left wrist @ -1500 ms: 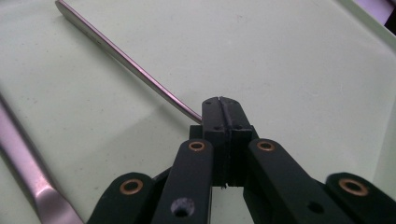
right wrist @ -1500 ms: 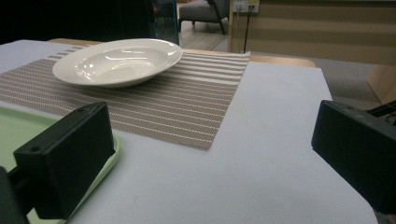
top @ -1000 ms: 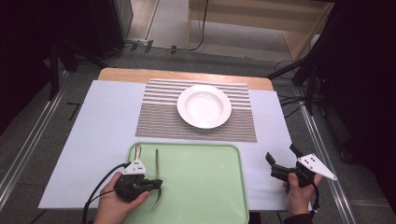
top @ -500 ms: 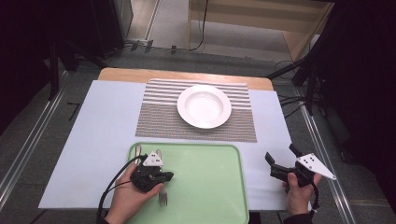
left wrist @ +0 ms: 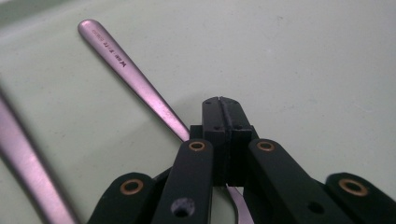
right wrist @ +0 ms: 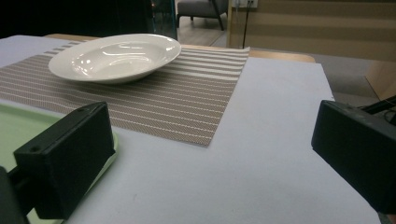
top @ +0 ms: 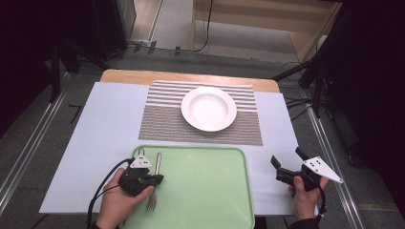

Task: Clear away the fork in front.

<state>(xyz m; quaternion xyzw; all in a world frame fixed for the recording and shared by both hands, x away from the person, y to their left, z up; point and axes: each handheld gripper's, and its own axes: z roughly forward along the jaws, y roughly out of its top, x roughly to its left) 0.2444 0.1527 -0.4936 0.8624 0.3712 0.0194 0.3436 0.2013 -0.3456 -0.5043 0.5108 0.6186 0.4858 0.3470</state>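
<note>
Left tongs (top: 152,180), moved right since a second ago, now clamp the fork (top: 154,183) on the green tray (top: 205,191); right tongs (top: 286,168) idle, wide apart.

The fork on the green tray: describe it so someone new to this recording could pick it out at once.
Find the green tray at the near edge of the table, then its left side, where two pieces of cutlery lie close together. The fork is the one whose tines point toward the person and whose handle passes under the left gripper, its fingers shut on the handle; the other utensil lies free beside it.
</note>
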